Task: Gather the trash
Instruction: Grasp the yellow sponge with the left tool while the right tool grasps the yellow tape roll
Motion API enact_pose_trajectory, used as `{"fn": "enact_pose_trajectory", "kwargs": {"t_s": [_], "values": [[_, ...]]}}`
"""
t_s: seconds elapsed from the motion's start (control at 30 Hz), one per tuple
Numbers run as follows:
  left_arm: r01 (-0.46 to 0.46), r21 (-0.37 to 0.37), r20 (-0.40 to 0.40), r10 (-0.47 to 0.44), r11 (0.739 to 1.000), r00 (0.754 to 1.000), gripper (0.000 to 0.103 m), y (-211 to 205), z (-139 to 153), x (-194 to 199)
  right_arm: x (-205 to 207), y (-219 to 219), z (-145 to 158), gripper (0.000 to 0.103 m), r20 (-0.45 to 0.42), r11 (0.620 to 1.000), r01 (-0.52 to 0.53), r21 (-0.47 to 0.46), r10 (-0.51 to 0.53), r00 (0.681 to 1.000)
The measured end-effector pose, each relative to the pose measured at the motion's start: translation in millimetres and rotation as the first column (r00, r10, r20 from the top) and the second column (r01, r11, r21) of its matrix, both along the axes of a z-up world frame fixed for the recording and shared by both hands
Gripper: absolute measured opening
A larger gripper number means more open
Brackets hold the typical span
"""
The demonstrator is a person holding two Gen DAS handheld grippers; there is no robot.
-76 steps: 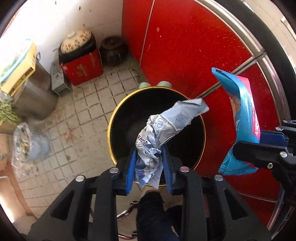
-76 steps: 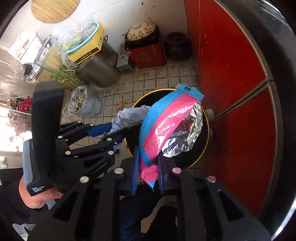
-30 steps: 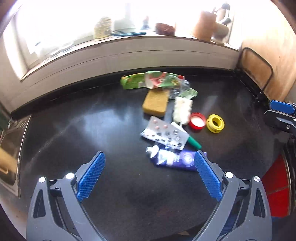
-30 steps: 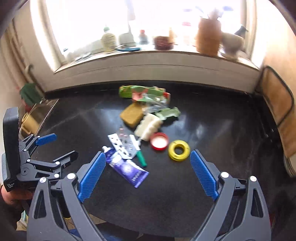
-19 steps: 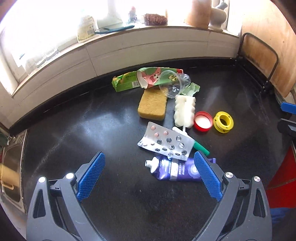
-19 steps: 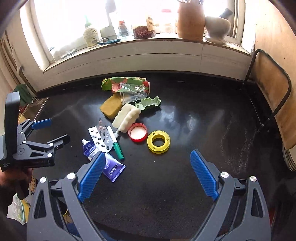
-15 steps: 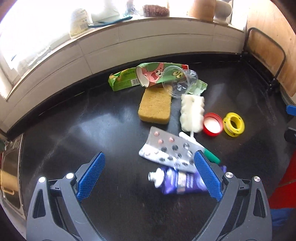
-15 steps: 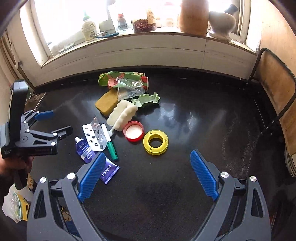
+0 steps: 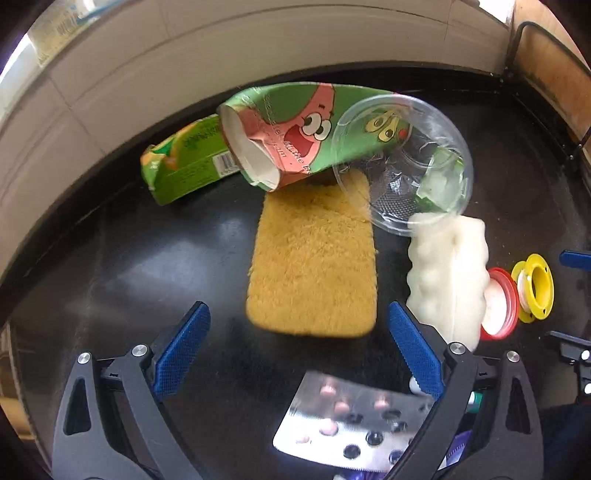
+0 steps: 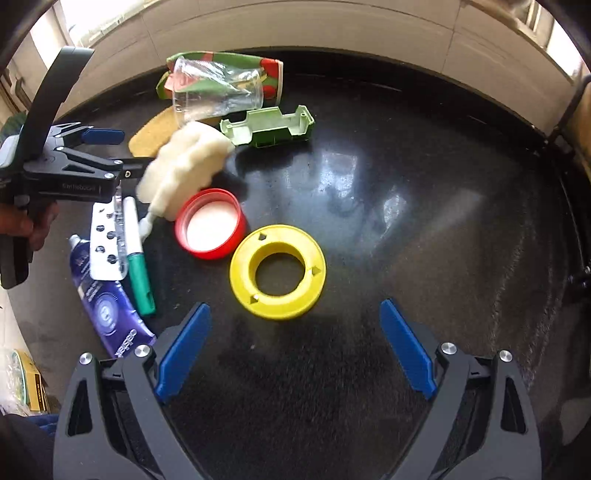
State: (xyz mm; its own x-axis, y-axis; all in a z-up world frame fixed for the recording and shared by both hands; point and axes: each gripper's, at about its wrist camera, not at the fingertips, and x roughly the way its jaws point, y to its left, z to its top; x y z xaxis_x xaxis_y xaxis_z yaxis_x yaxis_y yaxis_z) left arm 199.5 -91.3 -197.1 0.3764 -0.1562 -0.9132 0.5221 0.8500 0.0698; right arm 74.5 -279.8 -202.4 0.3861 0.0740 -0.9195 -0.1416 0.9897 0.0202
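Left gripper point(image 9: 297, 349) gapes wide before the yellow sponge point(image 9: 313, 260); right gripper point(image 10: 295, 349) gapes wide before the yellow ring point(image 10: 277, 271).

Glossy black countertop point(image 10: 424, 206), white-tiled wall point(image 10: 332, 29)

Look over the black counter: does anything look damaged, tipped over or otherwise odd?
Yes. The cartoon paper cup lies on its side with a squashed rim, and the clear plastic cup is tipped against it, overlapping the yellow sponge. The blister pack has punched-out pockets.
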Motion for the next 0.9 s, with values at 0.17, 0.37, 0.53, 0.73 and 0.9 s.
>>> {"fn": "enact_pose_trajectory", "kwargs": {"t_s": [0.17, 0.37, 0.53, 0.73, 0.9], "values": [[0.036, -0.030, 0.007, -0.036, 0.999, 0.999, 0.094, -2.3, -13.6, 14.4, 18.1, 9.7, -13.2, 0.081, 0.001, 0.996, -0.074, -0.041, 0.074, 0.997], [0.070, -0.066, 0.038, -0.068, 0.995, 0.997, 0.076, -2.1, -14.3, 19.5, 21.2, 16.8, -7.6, 0.055, 0.025, 0.993, -0.109, -0.043, 0.110, 0.994], [0.062, -0.061, 0.045, -0.059, 0.996, 0.997, 0.059, -2.8, -3.2, 12.0, 15.8, 18.9, 1.2, 0.055, 0.028, 0.995, -0.092, -0.030, 0.093, 0.995], [-0.010, -0.066, 0.055, 0.013, 0.998, 0.998, 0.059, 13.9, 25.1, -23.1, -4.0, 19.1, 28.7, 0.055, 0.061, 0.999, -0.053, -0.007, 0.053, 0.997], [-0.071, -0.052, 0.073, 0.075, 0.996, 0.995, 0.059, 33.9, 46.9, -66.0, -24.7, 21.5, 59.2, 0.055, 0.106, 0.999, -0.039, 0.023, 0.036, 0.994]]}}
